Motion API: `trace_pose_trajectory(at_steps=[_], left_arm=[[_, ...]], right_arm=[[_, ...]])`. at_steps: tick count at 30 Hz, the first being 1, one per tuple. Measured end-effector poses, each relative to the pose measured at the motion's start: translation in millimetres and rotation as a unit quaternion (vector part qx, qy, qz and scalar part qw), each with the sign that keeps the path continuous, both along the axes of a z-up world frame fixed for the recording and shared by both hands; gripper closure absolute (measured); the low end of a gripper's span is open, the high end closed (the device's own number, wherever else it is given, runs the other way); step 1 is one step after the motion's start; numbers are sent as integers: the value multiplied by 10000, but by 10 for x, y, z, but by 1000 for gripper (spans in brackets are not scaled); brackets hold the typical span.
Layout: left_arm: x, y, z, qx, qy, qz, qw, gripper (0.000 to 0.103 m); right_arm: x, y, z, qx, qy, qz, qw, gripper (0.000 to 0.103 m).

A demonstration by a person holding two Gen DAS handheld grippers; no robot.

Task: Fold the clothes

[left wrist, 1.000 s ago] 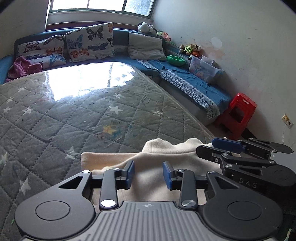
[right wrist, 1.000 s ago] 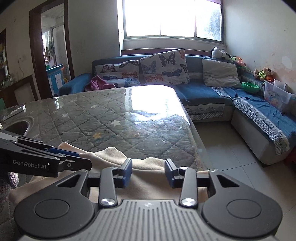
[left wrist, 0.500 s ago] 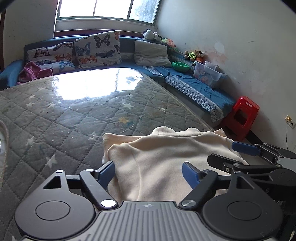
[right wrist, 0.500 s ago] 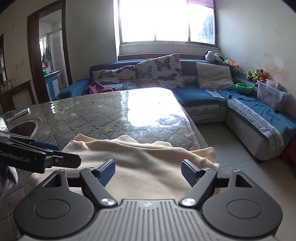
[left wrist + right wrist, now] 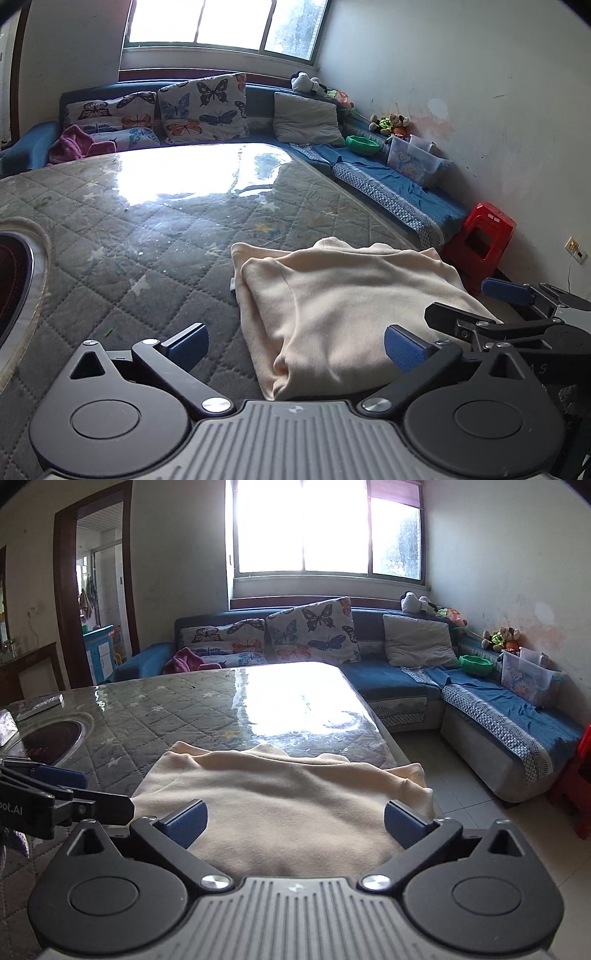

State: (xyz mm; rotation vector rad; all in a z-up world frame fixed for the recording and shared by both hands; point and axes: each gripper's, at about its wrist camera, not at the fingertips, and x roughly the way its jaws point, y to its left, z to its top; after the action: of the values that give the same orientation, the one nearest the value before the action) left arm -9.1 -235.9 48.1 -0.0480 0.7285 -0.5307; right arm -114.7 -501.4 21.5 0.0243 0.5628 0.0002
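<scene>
The left gripper (image 5: 295,343) is wide open. Its two blue pads (image 5: 404,349) stand far apart, and its jaws have just been opening. The near corner of the cream top (image 5: 343,306) lies between them, but the pads do not press on it. It holds nothing.

The right gripper (image 5: 295,821) is the same. Its jaws have just been opening too, and its blue pads (image 5: 186,821) now sit as wide as they go. The cream top (image 5: 280,801) lies under and between them, and nothing pinches it. In the left view the right gripper (image 5: 506,314) shows at the right side, just past the top's edge.

The cream top lies on the quilted grey table (image 5: 122,236), at the near right corner, close to the table's edge. One layer lies on top of another, so it looks folded over at least once. The near end is thick and rounded, like a fold line. The shape is neat on the left side but a bit lumpy at the back, where some cloth pokes out.

So one fold looks done and both grippers have let go. It is probably not finished yet. The top may need one more fold, or a little tidy at the back edge. No other clothes wait on the table. A pink cloth (image 5: 74,146) sits far away on the blue sofa (image 5: 388,184); it may or may not be part of the job.
</scene>
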Motion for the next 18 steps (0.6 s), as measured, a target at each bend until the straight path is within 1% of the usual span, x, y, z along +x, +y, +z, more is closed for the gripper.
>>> trace_pose_trajectory(at_steps=[6, 12, 18], left_arm=[[-151, 120, -21, -17, -4, 63, 10000, 0], [-268, 170, -36, 95, -5, 78, 9999, 0], [-374, 187, -39, 259, -110, 100, 9996, 0]], right_arm=[[-111, 72, -1, -8, -18, -47, 10000, 0], [-237, 97, -17, 113, -19, -149, 9998, 0], [-348, 100, -48, 65, -66, -202, 9998, 0]])
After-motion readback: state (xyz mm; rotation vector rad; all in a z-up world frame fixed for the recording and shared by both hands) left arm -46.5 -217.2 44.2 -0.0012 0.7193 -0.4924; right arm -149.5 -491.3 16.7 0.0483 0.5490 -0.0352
